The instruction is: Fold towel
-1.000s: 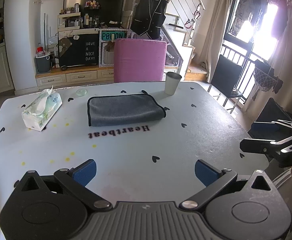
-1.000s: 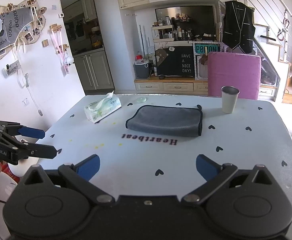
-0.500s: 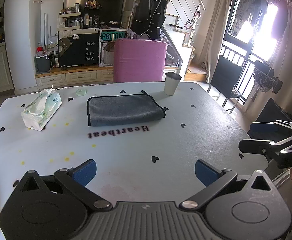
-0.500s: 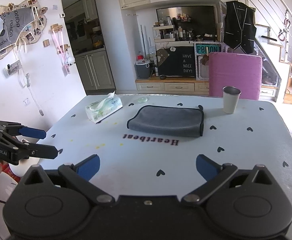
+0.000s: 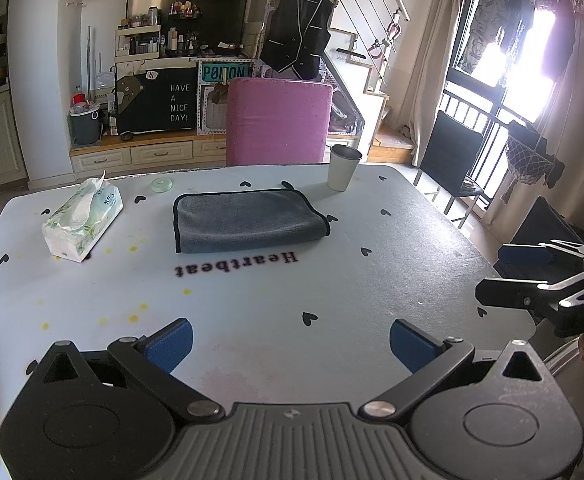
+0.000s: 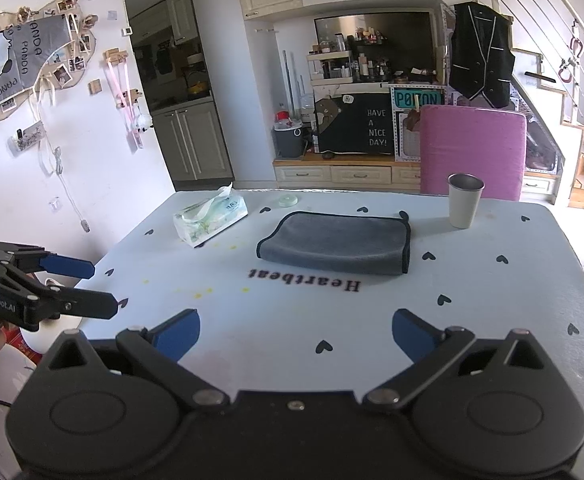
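The grey towel (image 5: 248, 222) lies folded flat on the pale surface (image 5: 392, 264), out toward the far edge and roughly midway between the two side edges, just beyond the printed word "Heartbeat" (image 5: 236, 263). Its dark-trimmed border runs along the far side and both short ends, and nothing is touching it.

The left claw (image 5: 290, 346) hangs over the near edge of the surface with its blue-padded fingers spread wide and nothing between them. The right claw (image 6: 296, 336) sits the same way over the near edge, jaws wide apart and holding nothing. Each shows up in the other's camera: the right claw (image 5: 508, 276) off the right edge of the surface, the left claw (image 6: 88, 286) off the left edge, both parted and clear of the towel.

A tissue pack (image 5: 82, 224) rests near the far left corner, well apart from the towel, with a tissue sticking up from its top. A small round lid (image 5: 161, 185) lies close to the far edge between the tissue pack and the towel. A metal cup (image 5: 344, 168) stands upright near the far edge, to the right of the towel and apart from it. A pink chair (image 5: 278, 122) stands behind the far edge.
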Motion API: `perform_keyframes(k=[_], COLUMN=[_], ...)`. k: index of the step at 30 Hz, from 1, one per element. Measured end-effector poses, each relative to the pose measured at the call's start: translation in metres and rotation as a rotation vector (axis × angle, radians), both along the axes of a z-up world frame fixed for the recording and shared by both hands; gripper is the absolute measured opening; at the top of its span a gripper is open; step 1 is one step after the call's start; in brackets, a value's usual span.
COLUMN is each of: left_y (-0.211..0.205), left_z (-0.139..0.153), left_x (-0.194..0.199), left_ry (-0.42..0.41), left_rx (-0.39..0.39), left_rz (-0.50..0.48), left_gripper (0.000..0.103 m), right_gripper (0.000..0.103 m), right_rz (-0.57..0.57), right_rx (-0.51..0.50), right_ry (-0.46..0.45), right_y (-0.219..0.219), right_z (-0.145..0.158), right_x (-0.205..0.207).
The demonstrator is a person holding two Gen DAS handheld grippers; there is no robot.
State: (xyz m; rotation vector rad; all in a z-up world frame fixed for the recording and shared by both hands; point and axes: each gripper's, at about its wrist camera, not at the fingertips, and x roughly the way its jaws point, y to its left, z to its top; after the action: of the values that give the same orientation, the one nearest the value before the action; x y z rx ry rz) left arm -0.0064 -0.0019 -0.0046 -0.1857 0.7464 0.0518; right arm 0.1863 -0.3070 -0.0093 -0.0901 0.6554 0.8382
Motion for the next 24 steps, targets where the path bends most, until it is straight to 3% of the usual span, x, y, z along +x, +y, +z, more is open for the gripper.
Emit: perform_keyframes(k=[24], left_y=[-0.0004], left_z=[0.0002], left_x=[-0.0011], left_ry=[0.000], left_rx=[-0.001], left_rz=[0.003], left_gripper=[0.103], right_gripper=[0.102], right_rz=[0.004], right_rx=[0.002], right_ry=[0.000], right_y=[0.0025], right_z=[0.0006], right_x=[-0.0026])
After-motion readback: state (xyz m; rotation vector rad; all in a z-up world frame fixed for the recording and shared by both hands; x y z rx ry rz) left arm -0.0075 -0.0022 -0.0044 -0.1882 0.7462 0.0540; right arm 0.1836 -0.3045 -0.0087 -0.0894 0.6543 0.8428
